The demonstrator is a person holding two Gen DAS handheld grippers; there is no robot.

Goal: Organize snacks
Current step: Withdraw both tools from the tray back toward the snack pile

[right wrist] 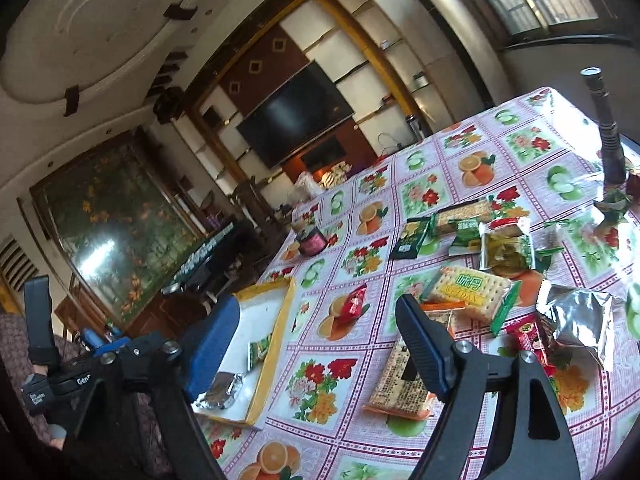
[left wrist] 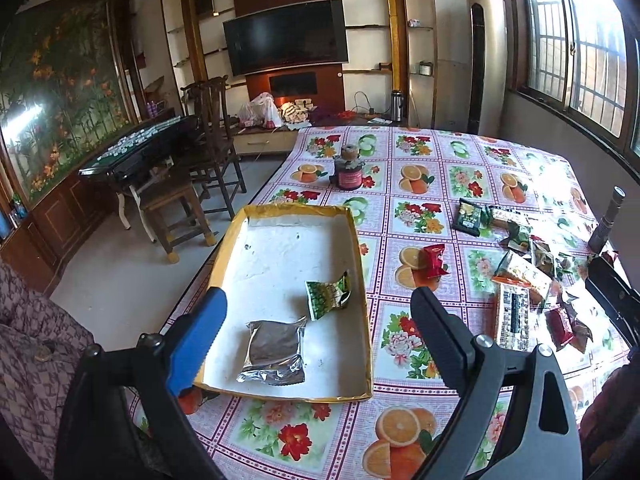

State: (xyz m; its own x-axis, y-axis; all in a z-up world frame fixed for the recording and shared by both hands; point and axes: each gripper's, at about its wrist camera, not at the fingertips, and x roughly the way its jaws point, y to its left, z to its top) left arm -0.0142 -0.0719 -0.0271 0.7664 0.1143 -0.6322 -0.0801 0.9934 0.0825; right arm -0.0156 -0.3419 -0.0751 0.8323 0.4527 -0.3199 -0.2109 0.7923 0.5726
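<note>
A yellow-and-green cracker packet printed "WEIDAN" (right wrist: 468, 294) lies on the floral-clothed worktop (right wrist: 344, 412) just beyond the right hand-held gripper (right wrist: 316, 334), whose jaws gape empty. The left hand-held gripper (left wrist: 320, 334), also wide and empty, hovers over a shallow yellow-rimmed white cardboard tray (left wrist: 280, 248) holding a silver foil pouch (left wrist: 274, 350).

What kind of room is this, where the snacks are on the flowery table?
Probably a living room at home: a big television on the wall, wooden chairs beside a mahjong table, and a fruit-and-flower tablecloth under the snacks.
</note>
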